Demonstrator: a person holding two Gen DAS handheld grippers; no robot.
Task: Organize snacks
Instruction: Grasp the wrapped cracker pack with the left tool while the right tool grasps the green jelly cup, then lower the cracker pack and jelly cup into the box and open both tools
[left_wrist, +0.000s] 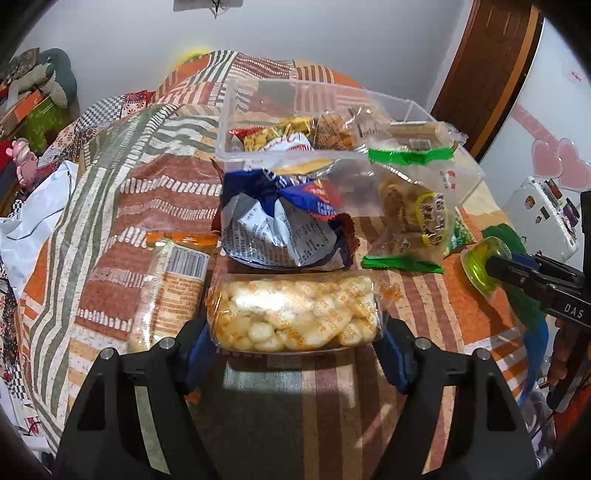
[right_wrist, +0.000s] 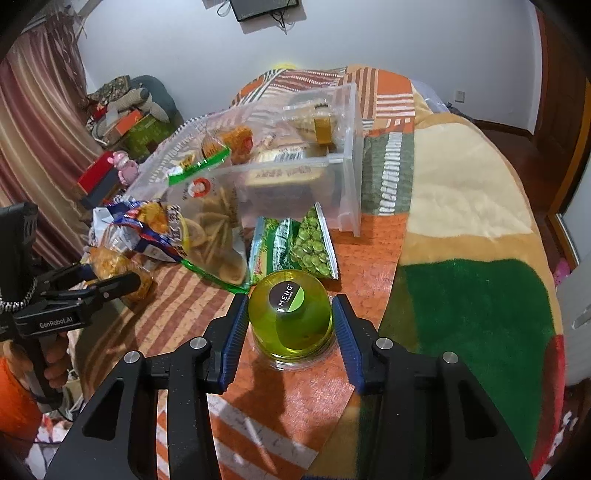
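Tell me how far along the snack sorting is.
Done: several packets already lie in the clear bin. In hand: the left gripper straddles the puffed-snack bag; the right gripper brackets the green jelly cup. Left: blue bag, green-striped clear bag, pea packets.

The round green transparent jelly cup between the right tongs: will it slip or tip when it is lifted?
The round green transparent jelly cup looks smooth and domed, so the right tongs may slip on it. It stands upside down on its wide rim, so it probably will not tip. The plastic seems thin, so a hard squeeze might dent it.
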